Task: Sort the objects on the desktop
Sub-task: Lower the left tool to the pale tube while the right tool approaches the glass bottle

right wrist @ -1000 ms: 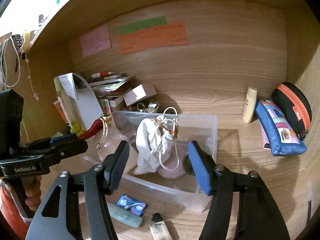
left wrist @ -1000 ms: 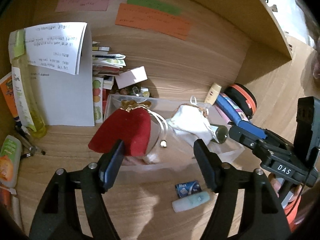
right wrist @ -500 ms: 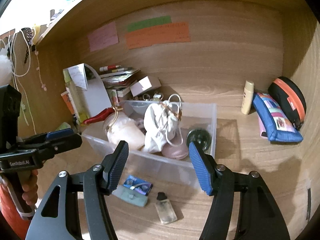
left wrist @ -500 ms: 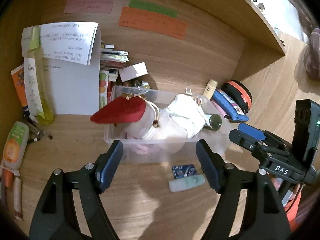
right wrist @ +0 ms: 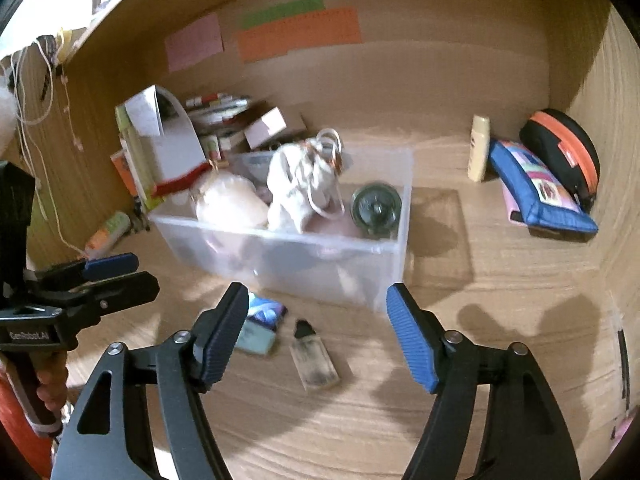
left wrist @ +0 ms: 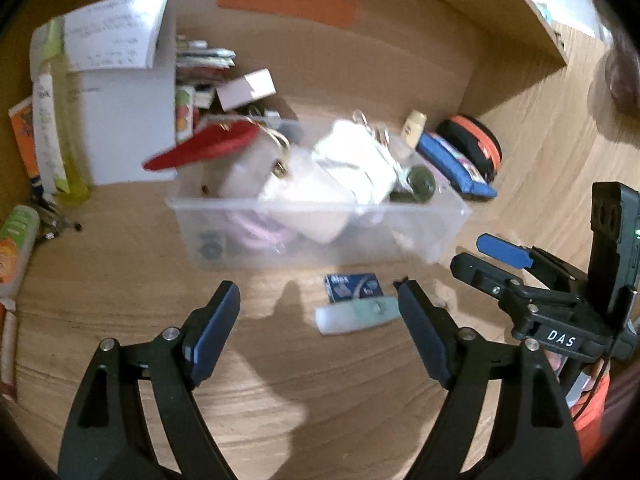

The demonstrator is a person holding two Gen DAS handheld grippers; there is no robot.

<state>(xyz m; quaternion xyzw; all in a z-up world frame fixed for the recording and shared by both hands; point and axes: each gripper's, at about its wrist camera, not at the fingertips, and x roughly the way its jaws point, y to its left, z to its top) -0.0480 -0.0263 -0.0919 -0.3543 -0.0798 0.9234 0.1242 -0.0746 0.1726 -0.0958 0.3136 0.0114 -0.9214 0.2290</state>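
A clear plastic bin (left wrist: 256,240) (right wrist: 384,264) on the wooden desk holds a red pouch (left wrist: 200,148), a white drawstring pouch (left wrist: 352,160) (right wrist: 300,184), a pale pouch (right wrist: 228,200) and a dark round lid (right wrist: 376,204). In front of the bin lie a small blue packet (left wrist: 352,286) (right wrist: 266,310), a pale green tube (left wrist: 356,316) (right wrist: 256,338) and a small clear bottle with a black cap (right wrist: 314,356). My left gripper (left wrist: 320,320) hovers before the bin, jaws opening, nothing between them. My right gripper (right wrist: 316,328) hangs over the small bottle, jaws opening, pads touching nothing.
Papers, a box (left wrist: 246,88) and bottles (left wrist: 60,120) crowd the back left corner. A cream tube (right wrist: 478,148), a blue pouch (right wrist: 536,188) and a black-orange case (right wrist: 564,152) sit at the back right. Coloured notes (right wrist: 300,34) hang on the back wall.
Both grippers have drawn back and down from the bin, which now looks farther off. Both sets of jaws stand wider. More of the desk and the small items in front shows.
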